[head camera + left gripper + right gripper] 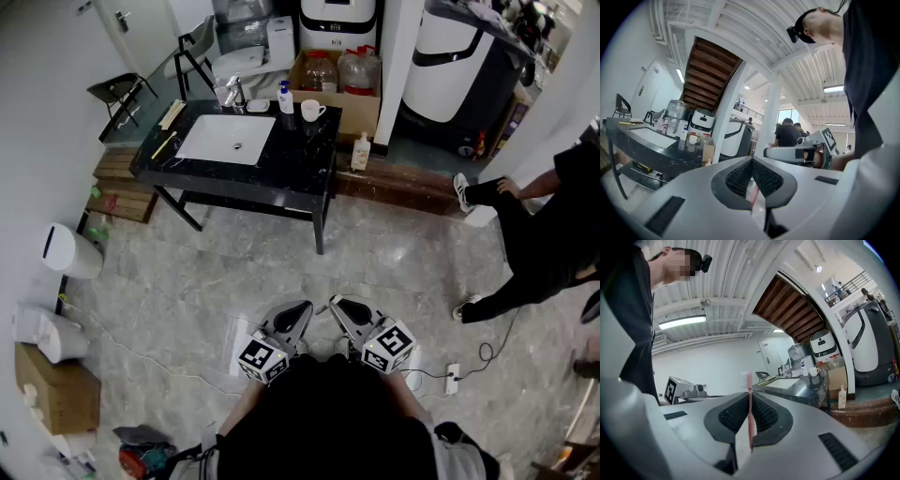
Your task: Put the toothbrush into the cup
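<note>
Toothbrush stands upright, pinched in your right gripper. Left gripper is closed and looks empty. Cup is far off on the bench. Thin handle could pivot or slip as you walk over.

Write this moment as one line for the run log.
right gripper: shut on toothbrush | left gripper: shut | cup: on black table, far off | toothbrush: not yet in cup
</note>
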`<act>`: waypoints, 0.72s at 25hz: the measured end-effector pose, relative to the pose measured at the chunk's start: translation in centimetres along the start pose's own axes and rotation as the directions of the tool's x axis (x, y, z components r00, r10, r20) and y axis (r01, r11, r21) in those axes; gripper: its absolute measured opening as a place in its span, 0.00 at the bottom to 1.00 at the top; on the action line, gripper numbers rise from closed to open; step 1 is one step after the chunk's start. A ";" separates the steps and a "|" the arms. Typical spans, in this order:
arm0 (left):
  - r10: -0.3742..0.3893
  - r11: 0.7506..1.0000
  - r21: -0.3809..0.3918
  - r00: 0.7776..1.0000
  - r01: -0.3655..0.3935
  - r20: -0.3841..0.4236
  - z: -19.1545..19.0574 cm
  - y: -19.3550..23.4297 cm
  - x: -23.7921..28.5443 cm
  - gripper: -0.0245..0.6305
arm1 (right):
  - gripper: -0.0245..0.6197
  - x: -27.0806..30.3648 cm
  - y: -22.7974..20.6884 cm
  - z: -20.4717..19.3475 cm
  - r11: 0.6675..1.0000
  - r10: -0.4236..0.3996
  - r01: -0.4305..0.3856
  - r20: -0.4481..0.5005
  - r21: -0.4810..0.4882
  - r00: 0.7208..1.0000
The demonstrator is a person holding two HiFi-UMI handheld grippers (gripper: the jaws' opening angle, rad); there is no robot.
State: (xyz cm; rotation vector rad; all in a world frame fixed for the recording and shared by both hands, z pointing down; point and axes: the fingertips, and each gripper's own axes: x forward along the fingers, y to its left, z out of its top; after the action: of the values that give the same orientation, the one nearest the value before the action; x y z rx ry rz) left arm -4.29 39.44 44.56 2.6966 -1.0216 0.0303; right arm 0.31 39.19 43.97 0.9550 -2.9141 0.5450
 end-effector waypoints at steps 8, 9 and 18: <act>-0.010 1.000 0.000 1.000 0.010 -0.006 0.1 0.2 1.0 0.05 | 0.08 -0.1 -1.1 0.2 1.000 -0.021 0.021 0.002 0.008 1.000; -0.009 1.000 -0.001 1.000 0.009 -0.005 0.0 0.2 1.0 0.05 | 0.08 -0.1 -1.2 0.3 1.000 -0.023 0.023 0.002 0.011 1.000; 0.001 1.000 0.004 1.000 -0.001 -0.015 0.0 -0.7 2.2 0.05 | 0.08 -1.3 -2.1 -0.1 1.000 -0.010 0.010 -0.014 0.018 1.000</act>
State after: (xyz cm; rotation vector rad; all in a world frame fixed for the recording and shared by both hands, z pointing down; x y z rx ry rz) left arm -2.16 38.54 44.64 2.6957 -1.0197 0.0525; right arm 2.57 38.35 44.52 0.9631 -2.8960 0.5757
